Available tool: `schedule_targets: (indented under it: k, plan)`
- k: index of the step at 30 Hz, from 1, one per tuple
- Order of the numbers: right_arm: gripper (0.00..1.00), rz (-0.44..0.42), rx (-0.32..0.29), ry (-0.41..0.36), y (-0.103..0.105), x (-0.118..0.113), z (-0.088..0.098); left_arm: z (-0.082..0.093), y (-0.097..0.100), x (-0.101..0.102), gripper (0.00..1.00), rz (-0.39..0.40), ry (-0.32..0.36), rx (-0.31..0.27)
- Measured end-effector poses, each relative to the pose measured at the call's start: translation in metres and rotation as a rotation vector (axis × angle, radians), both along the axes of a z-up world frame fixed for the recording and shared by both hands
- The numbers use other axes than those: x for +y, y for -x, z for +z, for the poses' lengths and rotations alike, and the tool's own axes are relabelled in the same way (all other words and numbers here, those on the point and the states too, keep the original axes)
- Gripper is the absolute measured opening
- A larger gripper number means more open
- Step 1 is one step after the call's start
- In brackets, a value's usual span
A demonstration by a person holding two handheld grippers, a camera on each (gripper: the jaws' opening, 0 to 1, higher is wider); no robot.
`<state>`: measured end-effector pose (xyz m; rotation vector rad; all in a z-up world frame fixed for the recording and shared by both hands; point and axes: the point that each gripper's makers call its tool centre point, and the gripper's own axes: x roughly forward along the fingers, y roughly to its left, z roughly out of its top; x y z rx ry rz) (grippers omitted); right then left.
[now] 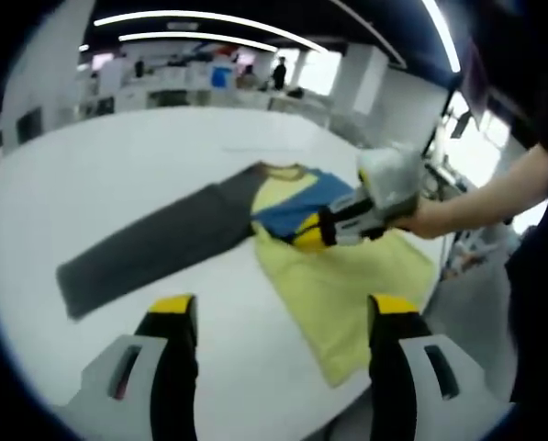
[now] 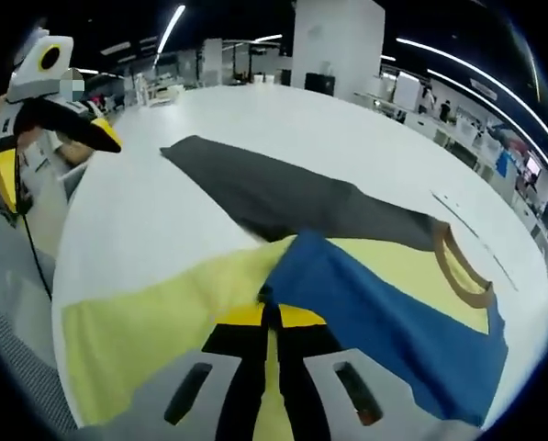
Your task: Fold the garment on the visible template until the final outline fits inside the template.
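A yellow shirt (image 1: pixel 347 294) lies flat on the white table (image 1: pixel 117 165). Its long grey sleeve (image 1: pixel 154 243) stretches out to the left, and a tan collar (image 1: pixel 283 168) sits at the far end. The blue sleeve (image 1: pixel 287 213) is folded across the chest. My right gripper (image 1: pixel 315 231) is shut on that sleeve's edge. In the right gripper view its jaws (image 2: pixel 271 317) meet on the blue sleeve (image 2: pixel 384 312), above the yellow body (image 2: pixel 145 322) and short of the grey sleeve (image 2: pixel 283 193). My left gripper (image 1: pixel 283 308) hovers open over bare table near the shirt's hem, and shows as the left gripper (image 2: pixel 58 158) at the table's edge.
A thin line (image 2: pixel 466 225) is marked on the table beyond the collar (image 2: pixel 457 266). A person's hand (image 1: pixel 439 216) holds the right gripper from the table's right edge. An open office with desks (image 1: pixel 191 83) lies behind.
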<state>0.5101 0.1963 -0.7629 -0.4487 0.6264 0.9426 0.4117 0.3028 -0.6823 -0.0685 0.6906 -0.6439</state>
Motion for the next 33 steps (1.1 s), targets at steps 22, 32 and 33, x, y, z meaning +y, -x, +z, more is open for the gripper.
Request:
schedule_targets:
  k: [22,32,33]
  plan:
    - [0.01,0.050,0.063,-0.053,0.037,0.024,0.009,0.007,0.003,-0.005,0.72,-0.020,0.003,-0.006]
    - [0.19,0.050,0.048,-0.104,0.049,-0.009,0.041,0.026,0.002,-0.026,0.72,-0.063,0.003,-0.040]
    - [0.22,0.051,0.055,-0.115,0.052,-0.013,0.045,0.028,0.002,-0.028,0.72,-0.070,0.000,-0.045]
